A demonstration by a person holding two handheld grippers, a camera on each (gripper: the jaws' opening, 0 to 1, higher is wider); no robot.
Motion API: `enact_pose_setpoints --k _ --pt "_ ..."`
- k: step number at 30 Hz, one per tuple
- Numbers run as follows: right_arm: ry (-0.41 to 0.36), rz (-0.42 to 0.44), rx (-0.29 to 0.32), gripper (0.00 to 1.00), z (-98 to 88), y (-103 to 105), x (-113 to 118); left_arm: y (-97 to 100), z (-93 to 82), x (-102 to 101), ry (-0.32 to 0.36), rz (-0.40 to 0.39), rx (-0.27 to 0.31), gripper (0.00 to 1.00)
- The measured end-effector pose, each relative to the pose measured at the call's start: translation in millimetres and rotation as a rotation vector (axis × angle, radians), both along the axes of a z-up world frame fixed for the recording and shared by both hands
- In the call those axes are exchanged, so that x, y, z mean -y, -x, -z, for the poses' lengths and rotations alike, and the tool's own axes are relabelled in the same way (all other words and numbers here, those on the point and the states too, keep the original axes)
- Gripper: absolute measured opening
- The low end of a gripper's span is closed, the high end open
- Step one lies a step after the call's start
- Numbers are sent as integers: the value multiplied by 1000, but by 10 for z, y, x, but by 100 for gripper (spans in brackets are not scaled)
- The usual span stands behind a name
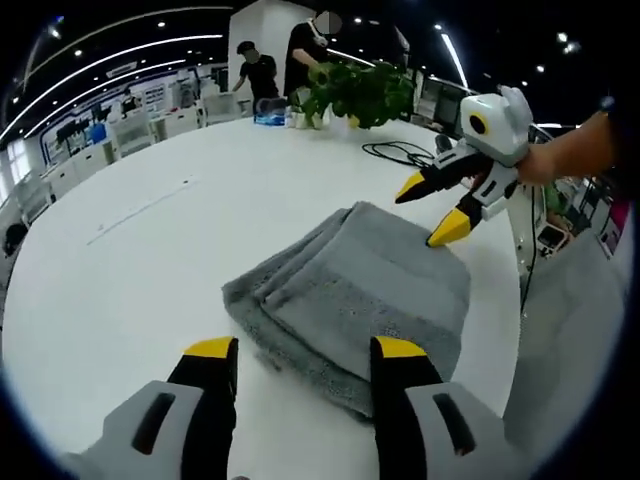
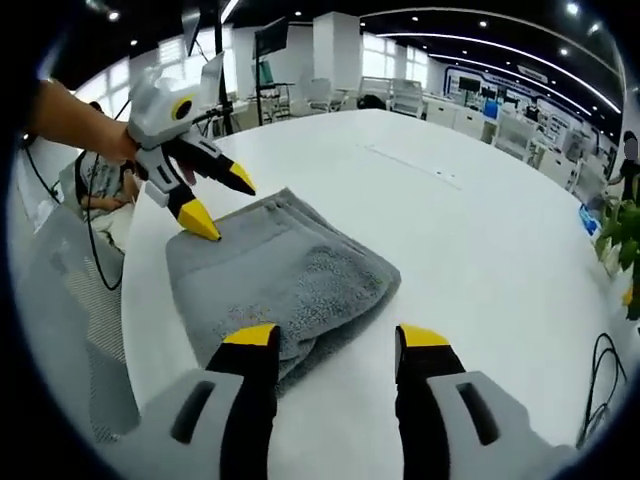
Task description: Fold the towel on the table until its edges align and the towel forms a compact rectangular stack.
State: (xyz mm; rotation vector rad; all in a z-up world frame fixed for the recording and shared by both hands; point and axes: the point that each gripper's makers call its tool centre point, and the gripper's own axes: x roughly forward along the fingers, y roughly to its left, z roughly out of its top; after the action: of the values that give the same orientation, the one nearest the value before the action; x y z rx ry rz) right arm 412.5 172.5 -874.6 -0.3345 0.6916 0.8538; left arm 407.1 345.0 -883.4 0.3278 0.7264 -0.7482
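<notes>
The left gripper (image 1: pixel 305 350) hangs with its yellow-tipped jaws apart and nothing between them, just short of one end of the grey towel (image 1: pixel 360 290). In the left gripper view the towel lies straight ahead of those jaws, its near folded edge between and just beyond the tips, and its long axis runs away from them toward the right gripper (image 1: pixel 437 212) at the far end. That gripper also stands with its jaws apart, the lower tip touching or just above the towel's far corner; which of the two cannot be told.

In the right gripper view the same relation is mirrored: the right gripper (image 2: pixel 340 335) sits at one end of the towel (image 2: pixel 275 275), jaws spread over its near edge, and the left gripper (image 2: pixel 215 205) rests at the opposite corner. Each gripper is thus about equally near its own end.

The towel lies near the rounded edge of the white table (image 1: pixel 150 220), on the side where the person stands. It already looks folded into a thick, roughly rectangular stack of several layers, the stepped layer edges showing along one long side and not quite flush. I judge the folding nearly done, with squaring of those edges possibly left.
</notes>
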Motion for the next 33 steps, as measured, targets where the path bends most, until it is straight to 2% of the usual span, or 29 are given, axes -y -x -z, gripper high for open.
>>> enact_pose_setpoints --k 2,8,11,15,18,21,29,33 --pt "5 3 -7 44 3 35 -22 -11 -13 20 15 -7 5 55" --pt "-23 7 -33 41 -68 88 -98 -14 -37 15 -14 8 20 55" --pt "-82 18 -38 46 -153 118 -146 3 -76 17 0 6 23 54" --pt "-111 -5 -42 54 -166 182 -202 69 -128 59 53 3 12 58" --pt "-106 -43 -51 60 -110 269 -258 141 -169 120 95 12 7 64" --pt "-98 -64 -65 62 -56 367 -306 221 -149 160 103 26 -9 67" --pt "-95 -59 -83 62 17 435 -297 312 -76 111 82 35 -22 67" --pt "-96 -53 -88 63 75 409 -253 376 -100 112 105 38 -35 67"
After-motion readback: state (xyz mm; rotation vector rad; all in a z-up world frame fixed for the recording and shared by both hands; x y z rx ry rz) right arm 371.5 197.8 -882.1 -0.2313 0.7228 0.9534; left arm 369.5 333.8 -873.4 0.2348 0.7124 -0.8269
